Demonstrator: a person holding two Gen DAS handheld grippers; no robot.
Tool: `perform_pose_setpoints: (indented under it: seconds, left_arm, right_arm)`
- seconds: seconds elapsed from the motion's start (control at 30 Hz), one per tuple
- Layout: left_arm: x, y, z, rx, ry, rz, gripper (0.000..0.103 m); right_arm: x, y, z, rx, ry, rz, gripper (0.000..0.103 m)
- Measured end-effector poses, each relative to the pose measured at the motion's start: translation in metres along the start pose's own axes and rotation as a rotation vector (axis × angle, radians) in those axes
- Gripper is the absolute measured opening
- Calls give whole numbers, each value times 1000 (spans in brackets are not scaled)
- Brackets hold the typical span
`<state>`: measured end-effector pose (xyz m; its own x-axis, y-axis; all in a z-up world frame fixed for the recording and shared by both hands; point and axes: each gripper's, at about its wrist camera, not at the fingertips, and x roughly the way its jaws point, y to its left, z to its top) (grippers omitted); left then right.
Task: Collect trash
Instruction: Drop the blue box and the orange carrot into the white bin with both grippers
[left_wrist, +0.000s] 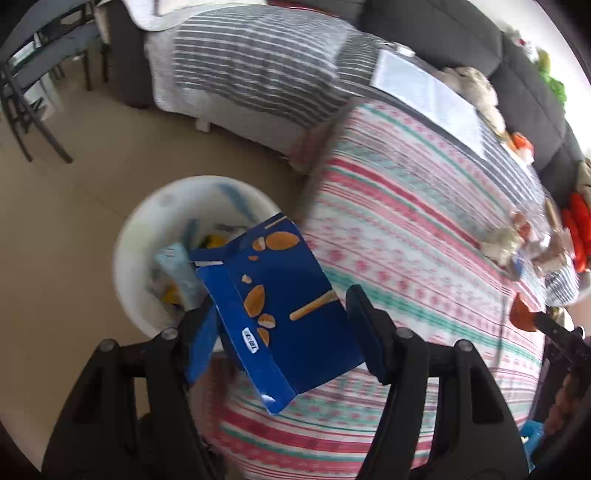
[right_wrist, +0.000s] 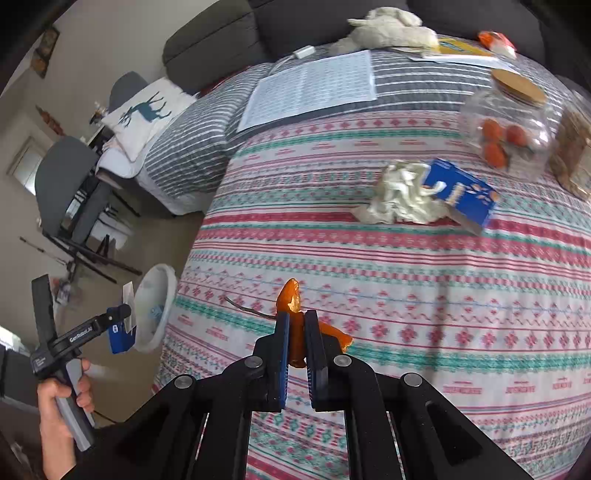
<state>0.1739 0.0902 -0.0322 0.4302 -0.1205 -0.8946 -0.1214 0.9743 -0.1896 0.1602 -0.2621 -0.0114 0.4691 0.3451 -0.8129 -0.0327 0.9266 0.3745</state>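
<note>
My left gripper (left_wrist: 279, 304) holds a blue snack box (left_wrist: 280, 306) between its fingers, over the edge of the table beside a white trash bin (left_wrist: 140, 236) on the floor; the bin holds several wrappers. The left gripper with its box also shows in the right wrist view (right_wrist: 120, 321) next to the bin (right_wrist: 157, 306). My right gripper (right_wrist: 295, 325) is shut on an orange peel (right_wrist: 291, 317) just above the patterned tablecloth (right_wrist: 369, 258). Another blue box (right_wrist: 458, 195) and a crumpled white tissue (right_wrist: 399, 195) lie farther on the table.
A plastic container of orange fruit (right_wrist: 506, 125), a printed sheet (right_wrist: 310, 88) and a white cloth (right_wrist: 388, 29) sit at the far side. A grey sofa with a striped blanket (right_wrist: 184, 147) and chairs (right_wrist: 74, 192) stand to the left.
</note>
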Motion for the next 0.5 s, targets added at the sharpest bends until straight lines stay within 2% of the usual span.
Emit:
perform_pose_setpoints:
  seconds: [0.27,0.4,0.5]
  left_arm:
    - [8,48,13,-58,-24,60,69]
    - [12,61,22,-74,-57,35,83]
    - [17,65,25,-68,-65,84,92]
  right_arm:
    - [39,50,4,-78,46,13,8]
    - [53,70,4,-108,62,21,8]
    - [61,81,5,-123,72,22,8]
